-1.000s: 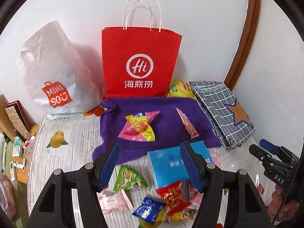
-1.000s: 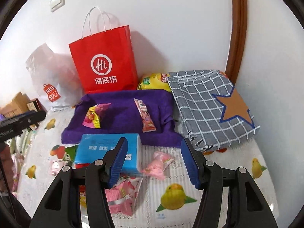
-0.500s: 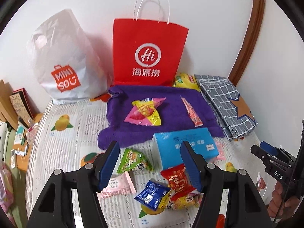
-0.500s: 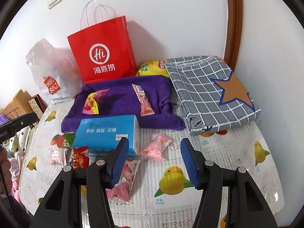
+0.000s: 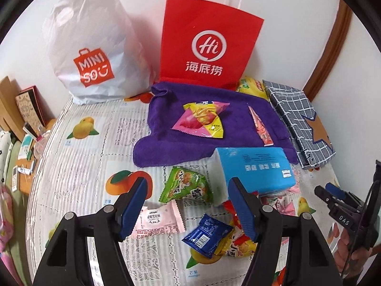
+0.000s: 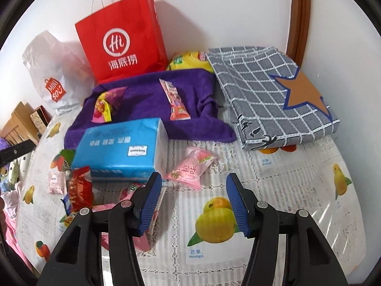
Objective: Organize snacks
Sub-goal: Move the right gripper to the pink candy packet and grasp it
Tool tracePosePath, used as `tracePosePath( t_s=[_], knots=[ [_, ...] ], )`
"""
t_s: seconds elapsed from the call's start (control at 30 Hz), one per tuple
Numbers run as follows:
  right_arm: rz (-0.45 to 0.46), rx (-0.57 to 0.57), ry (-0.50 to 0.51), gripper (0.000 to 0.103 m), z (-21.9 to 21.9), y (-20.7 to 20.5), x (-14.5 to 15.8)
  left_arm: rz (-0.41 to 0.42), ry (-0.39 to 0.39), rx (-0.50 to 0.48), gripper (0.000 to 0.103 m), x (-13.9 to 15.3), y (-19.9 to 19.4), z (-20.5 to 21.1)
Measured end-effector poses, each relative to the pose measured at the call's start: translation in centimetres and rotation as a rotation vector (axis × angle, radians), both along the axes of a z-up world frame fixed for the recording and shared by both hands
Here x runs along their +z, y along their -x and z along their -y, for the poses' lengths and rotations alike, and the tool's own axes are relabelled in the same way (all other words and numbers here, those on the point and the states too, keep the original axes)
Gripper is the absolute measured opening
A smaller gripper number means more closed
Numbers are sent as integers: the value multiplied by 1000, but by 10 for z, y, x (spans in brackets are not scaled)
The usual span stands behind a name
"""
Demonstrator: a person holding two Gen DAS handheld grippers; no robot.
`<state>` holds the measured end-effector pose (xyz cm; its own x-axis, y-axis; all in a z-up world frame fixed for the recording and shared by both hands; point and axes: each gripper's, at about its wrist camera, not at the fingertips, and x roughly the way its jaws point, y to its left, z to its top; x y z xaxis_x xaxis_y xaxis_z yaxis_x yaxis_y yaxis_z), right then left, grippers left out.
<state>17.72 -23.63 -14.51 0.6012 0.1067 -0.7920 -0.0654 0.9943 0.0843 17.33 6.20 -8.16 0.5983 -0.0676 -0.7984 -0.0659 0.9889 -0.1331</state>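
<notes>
Before tissue box (image 5: 254, 169): snacks scattered, green packet (image 5: 185, 187) just left, pink packet (image 6: 190, 168) just right. Left gripper (image 5: 188, 205) agape, holding nothing. Right gripper (image 6: 194, 201) likewise wide, nothing held.

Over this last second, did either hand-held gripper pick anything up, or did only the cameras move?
Nothing was grasped or released. Both hand-held grippers, left and right, stayed open and empty while pulling back and up, so more of the table shows. The snacks on the purple cloth, the blue tissue pack and the red bag did not move.
</notes>
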Motion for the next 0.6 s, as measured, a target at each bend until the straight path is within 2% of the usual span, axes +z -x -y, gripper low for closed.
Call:
tracePosePath(
  t_s=[0.17,0.3,0.53,0.6],
  knots=[
    [-23,14,6,55,-4,-14,-17,-14,8,13,68,-7,-7,-7],
    [-42,5,-3,45,-3,-30,-29,-20,8,21,68,-10,-15,-11],
    [-78,9,-33,41,-8,-56,-43,-41,7,35,68,-19,-29,-17],
    [-95,8,-23,36,-11,-62,-50,-51,7,41,68,-23,-33,-18]
  ],
)
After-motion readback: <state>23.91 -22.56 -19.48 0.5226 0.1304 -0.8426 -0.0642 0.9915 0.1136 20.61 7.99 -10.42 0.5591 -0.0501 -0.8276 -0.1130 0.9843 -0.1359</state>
